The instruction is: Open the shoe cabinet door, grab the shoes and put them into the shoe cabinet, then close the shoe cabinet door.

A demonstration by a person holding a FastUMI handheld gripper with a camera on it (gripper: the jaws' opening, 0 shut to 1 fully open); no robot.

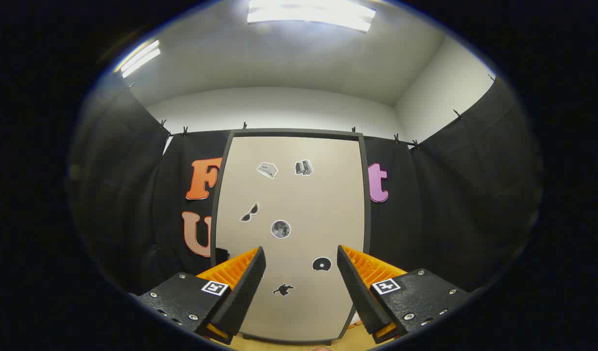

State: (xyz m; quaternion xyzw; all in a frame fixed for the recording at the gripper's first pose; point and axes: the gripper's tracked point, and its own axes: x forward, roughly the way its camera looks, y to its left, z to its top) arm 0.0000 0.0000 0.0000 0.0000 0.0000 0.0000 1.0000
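The hand-held gripper (301, 256) has its two fingers spread wide apart, with nothing between them and nothing touching either one. Straight ahead, beyond the fingertips and framed in the gap between them, stands the shoe cabinet door (328, 204), a tall pale panel set in a dark frame (366, 195). The door sits flush in its frame, closed. Small stickers are scattered over its face: one shaped like a dark figure (283, 290) low down between the fingers, a black disc (321, 264) just inside the right finger, a round grey moon-like one (280, 229) above the gap, a pair of sunglasses (249, 213) to its upper left, and two more near the top. A strip of wooden floor (347, 342) shows below the door's bottom edge. Black cloth (454, 204) hangs on both sides of the cabinet, clipped along its top. Above it are white walls and a ceiling with two bright light panels (311, 13).
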